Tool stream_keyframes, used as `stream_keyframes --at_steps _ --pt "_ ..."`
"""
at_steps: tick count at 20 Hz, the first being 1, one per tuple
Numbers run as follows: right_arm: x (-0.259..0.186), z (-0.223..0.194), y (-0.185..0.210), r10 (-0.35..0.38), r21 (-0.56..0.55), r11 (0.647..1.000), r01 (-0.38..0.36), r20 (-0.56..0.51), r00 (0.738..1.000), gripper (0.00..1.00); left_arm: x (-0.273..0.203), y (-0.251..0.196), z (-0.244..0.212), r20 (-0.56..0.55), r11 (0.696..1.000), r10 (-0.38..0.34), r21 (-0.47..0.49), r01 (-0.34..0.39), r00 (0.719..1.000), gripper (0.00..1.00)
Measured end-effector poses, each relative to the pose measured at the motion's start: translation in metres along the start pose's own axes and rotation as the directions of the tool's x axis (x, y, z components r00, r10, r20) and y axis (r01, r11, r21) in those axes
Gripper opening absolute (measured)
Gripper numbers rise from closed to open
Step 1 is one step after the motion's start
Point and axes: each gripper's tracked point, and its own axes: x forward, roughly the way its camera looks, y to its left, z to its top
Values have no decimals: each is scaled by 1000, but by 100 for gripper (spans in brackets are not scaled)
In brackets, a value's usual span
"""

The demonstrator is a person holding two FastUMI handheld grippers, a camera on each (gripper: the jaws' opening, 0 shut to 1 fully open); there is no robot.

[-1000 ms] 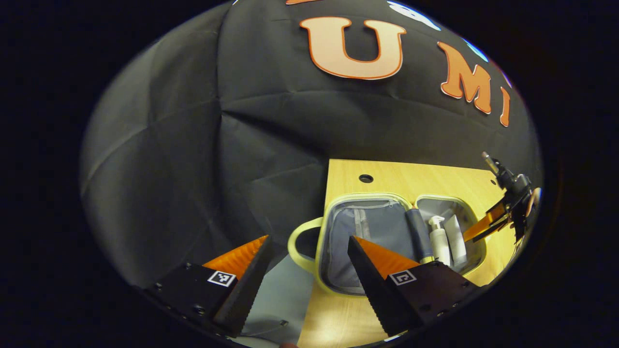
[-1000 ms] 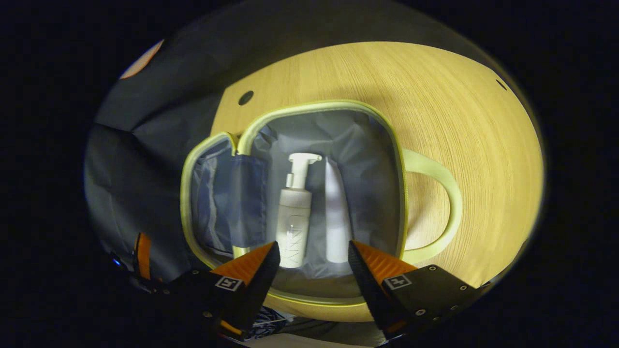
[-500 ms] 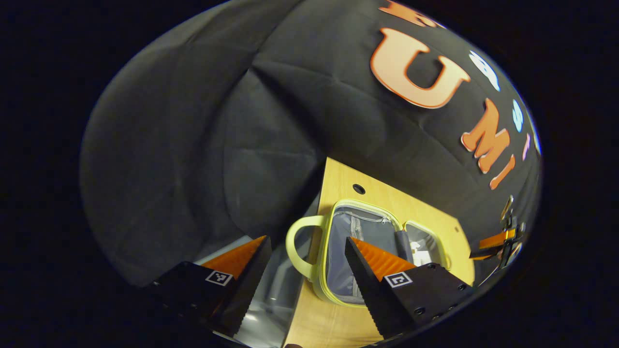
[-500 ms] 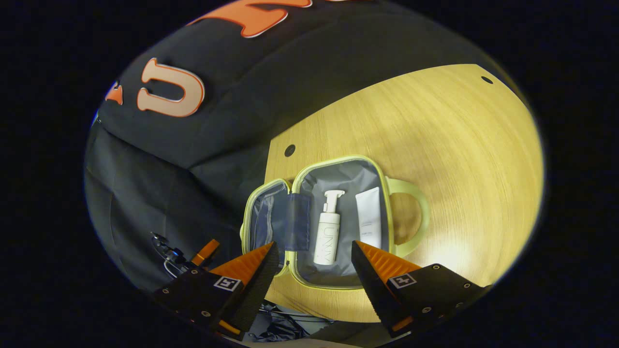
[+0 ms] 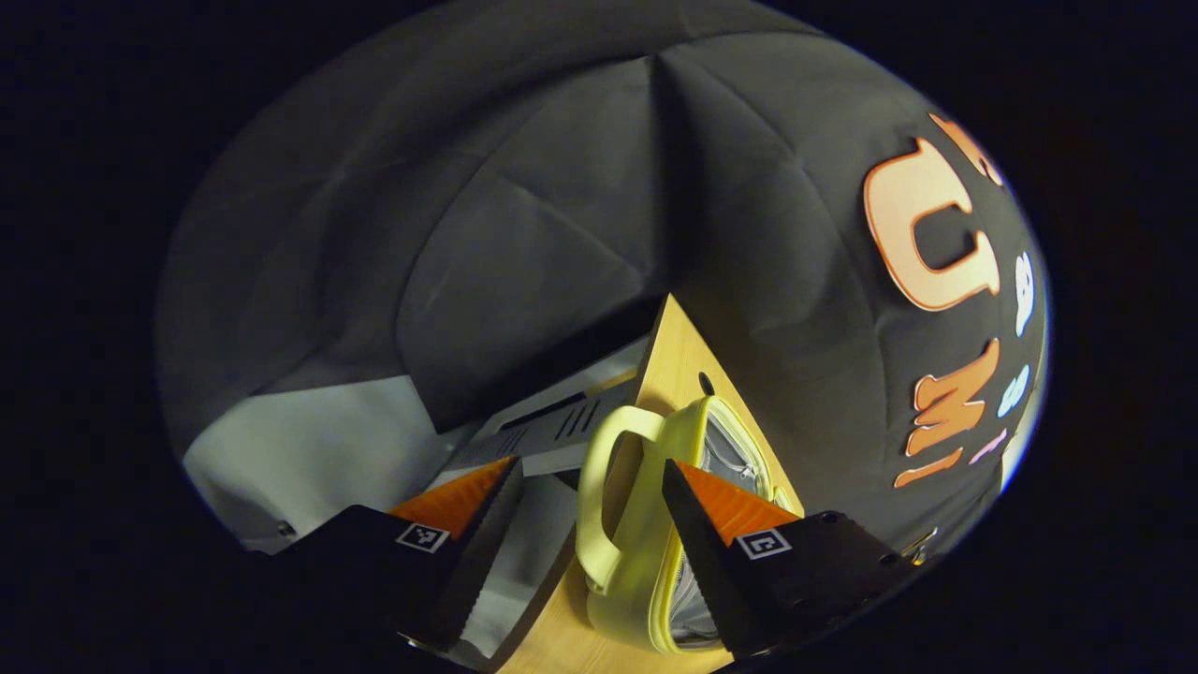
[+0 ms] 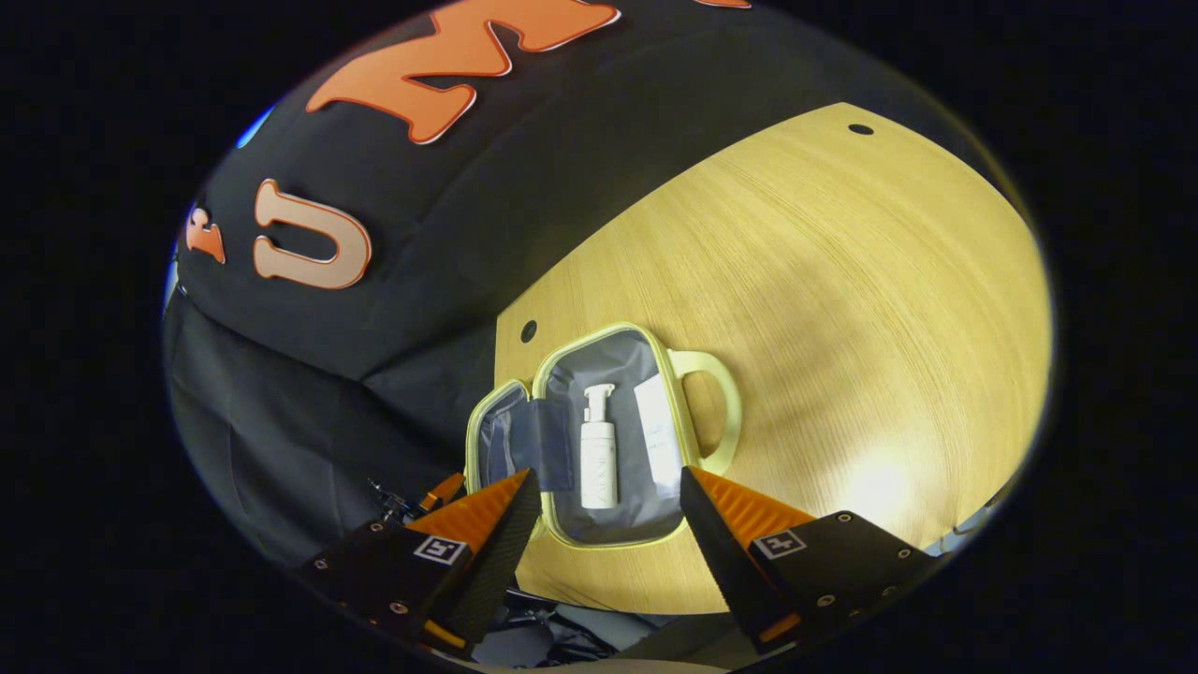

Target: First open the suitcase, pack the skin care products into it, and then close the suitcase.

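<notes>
The suitcase (image 6: 599, 440) lies open on the table (image 6: 842, 309), close to the table's edge on the booth-wall side. Its two halves are spread flat. In the deeper half, seen from the right gripper view, a pump bottle (image 6: 599, 454) and a tube (image 6: 658, 440) lie side by side, apart from the rim. Packing looks done; closing is what remains.

The right claw (image 6: 608, 524) hangs above the case with its fingers spread and nothing between them. The left claw (image 5: 590, 524) is also spread and empty. It sits low beside the case's left half, with the loop handle (image 5: 604, 496) showing in the gap between its fingers; I cannot tell whether either finger touches it.

Risks from here, as I judge them:

- The flap half (image 5: 721, 459) lies by the table edge. A push instead of a lift could slide the whole case toward or off that edge.
- The bottle and tube lie loose. Folding the lid fast, or tilting the loaded half, could roll them to the rim, where they would jam the seam or fall out.
- The soft lining (image 6: 524, 440) could bunch at the rim and catch in the zip.
- Gripping the handle rather than the shell may lift the case instead of folding it, since the handle is floppy.
- With one claw only, the base may shift; the other should pin it.
</notes>
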Motion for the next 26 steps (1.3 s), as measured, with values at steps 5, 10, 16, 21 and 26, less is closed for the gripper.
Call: stream_keyframes --at_steps 5,10,16,21,26 --pt "-1 -2 -4 3 8 1000 -3 9 1000 95 1 10 -2 -11 995 93 34 -92 996 31" --pt "4 -11 -2 19 -4 1000 -19 -8 1000 95 -19 -38 12 57 956 147 248 -157 987 12" --pt "4 -9 -3 57 -19 998 -57 -15 998 95 -86 -170 32 108 924 -12 382 -31 994 12" --pt "-2 1 -16 86 -23 996 -86 -18 996 95 -112 -269 -2 95 856 -43 518 -12 995 11" --pt "-12 17 -43 103 -8 995 -103 -12 995 95 -113 -352 -51 66 789 -58 615 5 996 12"
